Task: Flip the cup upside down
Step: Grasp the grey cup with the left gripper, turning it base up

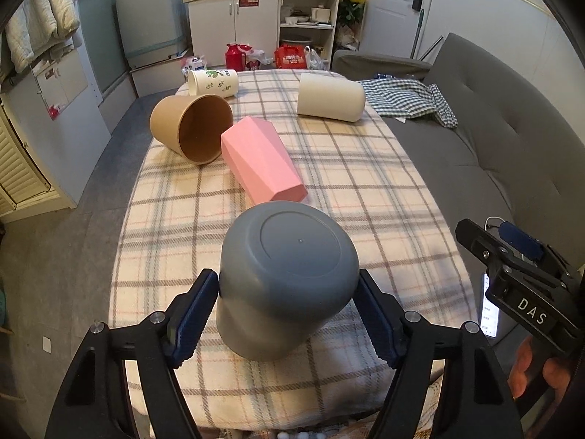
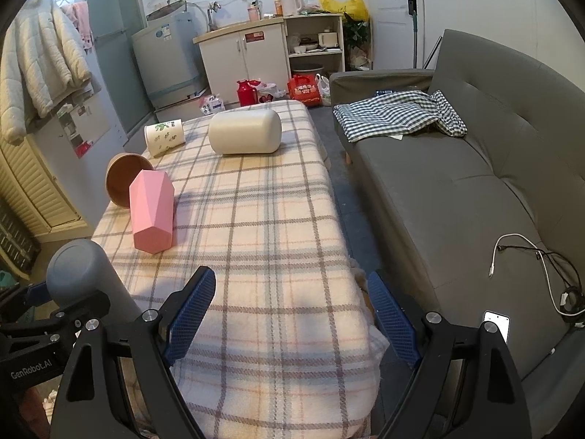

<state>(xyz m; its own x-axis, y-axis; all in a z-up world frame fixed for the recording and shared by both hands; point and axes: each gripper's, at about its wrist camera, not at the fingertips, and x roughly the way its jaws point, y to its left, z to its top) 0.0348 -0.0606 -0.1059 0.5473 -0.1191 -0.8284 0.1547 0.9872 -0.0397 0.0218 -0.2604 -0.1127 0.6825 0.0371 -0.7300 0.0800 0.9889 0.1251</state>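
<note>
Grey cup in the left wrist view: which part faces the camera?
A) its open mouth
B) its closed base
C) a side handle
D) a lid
B: the grey cup shows its flat closed base with a circular ridge, tilted up toward the lens, while the left gripper has its jaws set against the cup's sides.

Grey cup (image 1: 289,278) smooth matt plastic; plaid blanket (image 1: 365,190) soft woven cloth; brown cup (image 1: 192,128) kraft paper

Both wrist views look forward along the plaid table (image 1: 365,190), sharing it and the sofa (image 2: 457,190).
</note>
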